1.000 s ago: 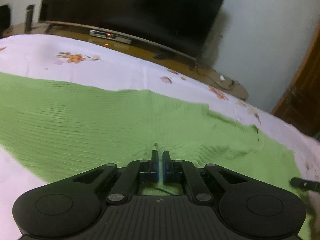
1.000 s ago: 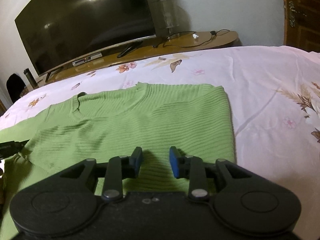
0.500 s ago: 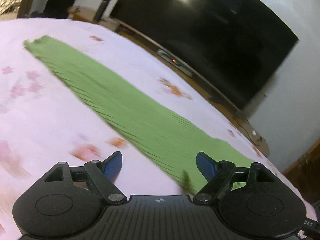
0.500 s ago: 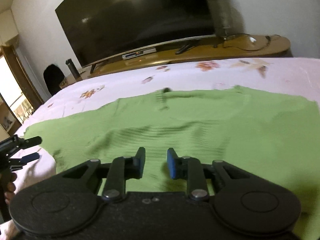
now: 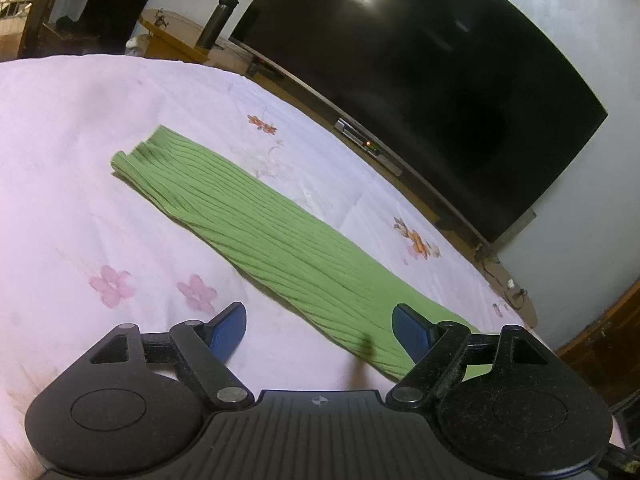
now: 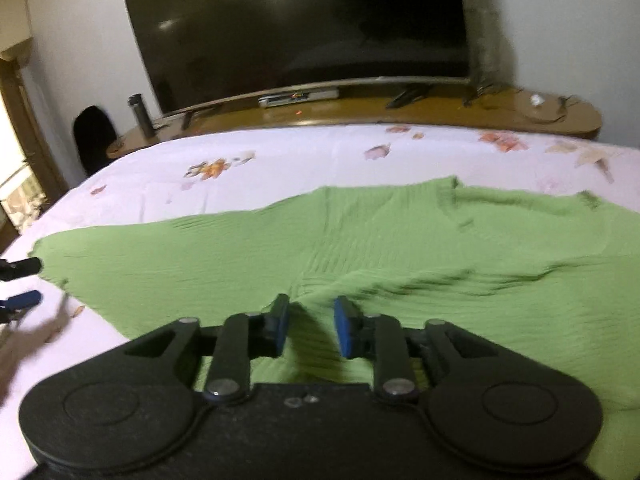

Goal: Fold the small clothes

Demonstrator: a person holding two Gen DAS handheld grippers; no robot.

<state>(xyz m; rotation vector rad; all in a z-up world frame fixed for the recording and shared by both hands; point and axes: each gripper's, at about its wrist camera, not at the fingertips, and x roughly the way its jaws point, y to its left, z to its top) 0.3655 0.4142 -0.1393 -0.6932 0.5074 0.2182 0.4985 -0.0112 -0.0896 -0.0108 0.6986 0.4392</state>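
Observation:
A green ribbed sweater [image 6: 360, 240] lies spread flat on the bed, neckline towards the television. Its long sleeve [image 5: 260, 216] stretches out flat, its cuff at the far left. My left gripper [image 5: 318, 314] is open wide just above the sheet, with the sleeve's near part running past its right finger [image 5: 412, 332]; nothing is gripped. It also shows at the left edge of the right wrist view, by the cuff, as the left gripper [image 6: 28, 283]. My right gripper [image 6: 311, 302] hovers over the sweater's body; its jaws are opening, with a gap and only cloth below.
The bed wears a pale pink flowered sheet [image 5: 80, 160]. Beyond its far edge a wooden stand [image 6: 440, 112] carries a large dark television [image 6: 300, 32], a set-top box and cables. A dark bottle [image 5: 218, 20] stands at the stand's left end. A wooden door [image 5: 600, 340] is at the right.
My left gripper let go of the sweater, opened wide and swung left along the sleeve towards the cuff. My right gripper slid left across the sweater's body, its jaws narrowing then widening slightly.

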